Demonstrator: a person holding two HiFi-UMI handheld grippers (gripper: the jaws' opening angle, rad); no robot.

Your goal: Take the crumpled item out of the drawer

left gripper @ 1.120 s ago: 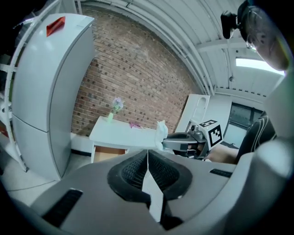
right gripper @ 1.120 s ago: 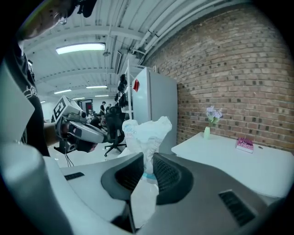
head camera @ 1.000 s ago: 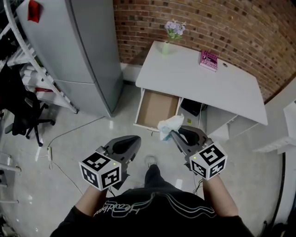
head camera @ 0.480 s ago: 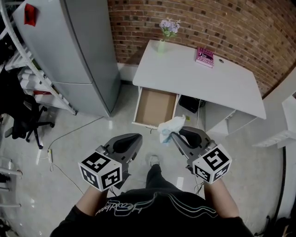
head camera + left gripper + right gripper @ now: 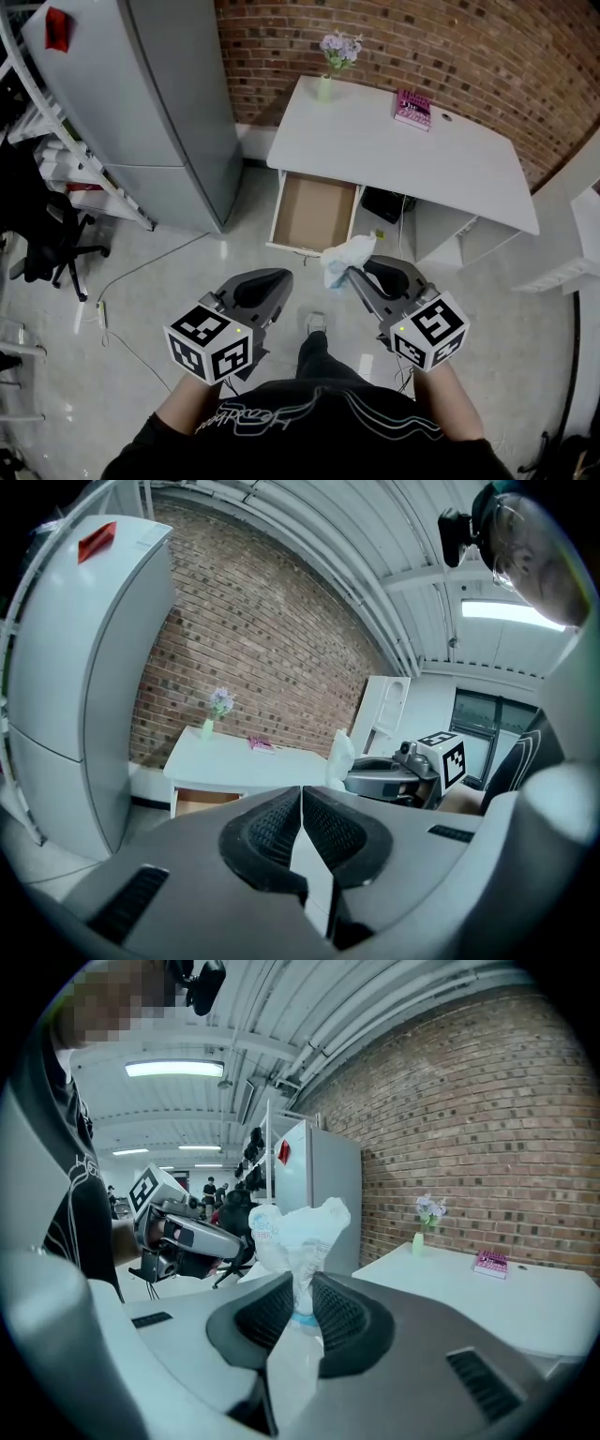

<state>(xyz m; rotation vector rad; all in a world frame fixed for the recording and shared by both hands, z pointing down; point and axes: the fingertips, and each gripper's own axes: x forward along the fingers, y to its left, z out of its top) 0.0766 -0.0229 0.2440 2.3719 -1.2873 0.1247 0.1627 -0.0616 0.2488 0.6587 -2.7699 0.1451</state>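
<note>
Right hand-held gripper (image 5: 353, 275) is clamped on the crumpled item (image 5: 345, 258) — a white wad pinched at its lower end, so the bulk stands above the pads. The item sits clear of the open drawer (image 5: 312, 214), at its 5 o'clock. Left hand-held gripper (image 5: 279, 277) is closed and empty — probably idle, since one grip suffices.

Two grippers are counted: a left gripper (image 5: 274, 281) and a right gripper (image 5: 356, 277). One crumpled item (image 5: 345, 255), one desk (image 5: 403, 159), one drawer (image 5: 312, 211), one flower vase (image 5: 324, 89), one pink book (image 5: 412, 106), one grey refrigerator (image 5: 159, 103) and one office chair (image 5: 47, 239) are seen.
</note>
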